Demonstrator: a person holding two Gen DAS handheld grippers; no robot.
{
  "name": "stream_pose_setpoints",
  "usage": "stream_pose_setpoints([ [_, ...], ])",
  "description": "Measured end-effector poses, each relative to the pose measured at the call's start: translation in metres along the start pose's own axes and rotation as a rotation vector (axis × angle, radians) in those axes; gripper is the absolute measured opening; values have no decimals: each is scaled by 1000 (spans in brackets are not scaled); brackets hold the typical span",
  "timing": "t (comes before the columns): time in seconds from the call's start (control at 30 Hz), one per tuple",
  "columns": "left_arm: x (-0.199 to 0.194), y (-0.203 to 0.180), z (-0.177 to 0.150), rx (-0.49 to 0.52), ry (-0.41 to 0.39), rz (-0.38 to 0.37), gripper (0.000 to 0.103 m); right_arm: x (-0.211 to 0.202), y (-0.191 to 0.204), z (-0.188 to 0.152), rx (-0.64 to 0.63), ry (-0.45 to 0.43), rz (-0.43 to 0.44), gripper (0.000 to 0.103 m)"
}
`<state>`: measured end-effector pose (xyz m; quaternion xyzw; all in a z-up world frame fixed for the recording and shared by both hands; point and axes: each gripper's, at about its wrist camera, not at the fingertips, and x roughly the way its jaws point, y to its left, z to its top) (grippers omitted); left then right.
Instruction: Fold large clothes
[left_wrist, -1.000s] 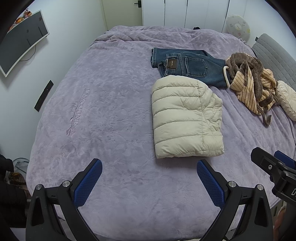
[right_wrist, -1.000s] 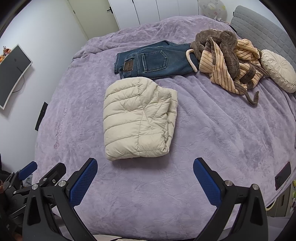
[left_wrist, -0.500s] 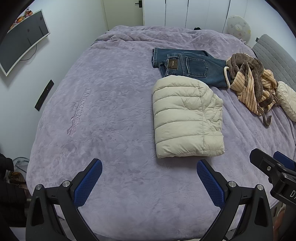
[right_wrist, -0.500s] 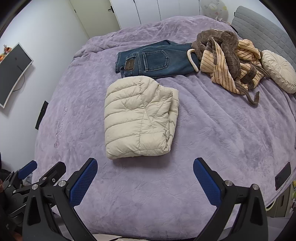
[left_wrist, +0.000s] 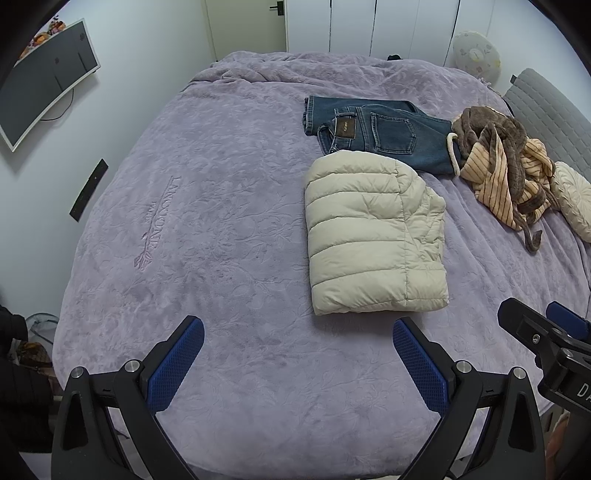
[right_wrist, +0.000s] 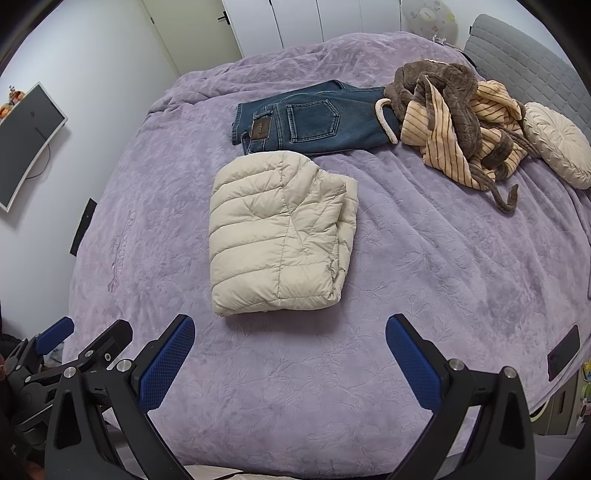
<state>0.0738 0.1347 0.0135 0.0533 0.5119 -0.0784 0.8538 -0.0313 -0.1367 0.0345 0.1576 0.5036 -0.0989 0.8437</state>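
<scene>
A cream puffer jacket (left_wrist: 373, 236) lies folded into a neat rectangle on the purple bed cover (left_wrist: 207, 221); it also shows in the right wrist view (right_wrist: 277, 236). Folded blue jeans (left_wrist: 380, 133) lie just behind it, seen too in the right wrist view (right_wrist: 314, 122). A crumpled brown and striped robe (left_wrist: 506, 162) lies at the right, also in the right wrist view (right_wrist: 458, 118). My left gripper (left_wrist: 297, 339) is open and empty over the near edge of the bed. My right gripper (right_wrist: 290, 338) is open and empty, beside the left one.
A round cream cushion (right_wrist: 557, 144) lies at the far right by the grey headboard (right_wrist: 524, 48). A monitor (left_wrist: 44, 77) hangs on the left wall. White wardrobe doors (left_wrist: 369, 26) stand behind the bed. A dark phone-like object (right_wrist: 563, 350) sits at the bed's right edge.
Both grippers have drifted slightly; the view of the clothes shifts a little. Nothing on the bed has moved.
</scene>
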Motion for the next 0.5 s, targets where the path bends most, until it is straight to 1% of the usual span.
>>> stream_pose_setpoints([
  [0.23,-2,2,0,-6,-9,3,102,0,0,0,-3,-1,0,103],
  [0.37,-6,2,-1,-4,-21,-8,102,0,0,1,-7,1,0,103],
  [0.5,-6,2,-2,-1,-17,-16,102,0,2,2,-11,0,-1,103],
])
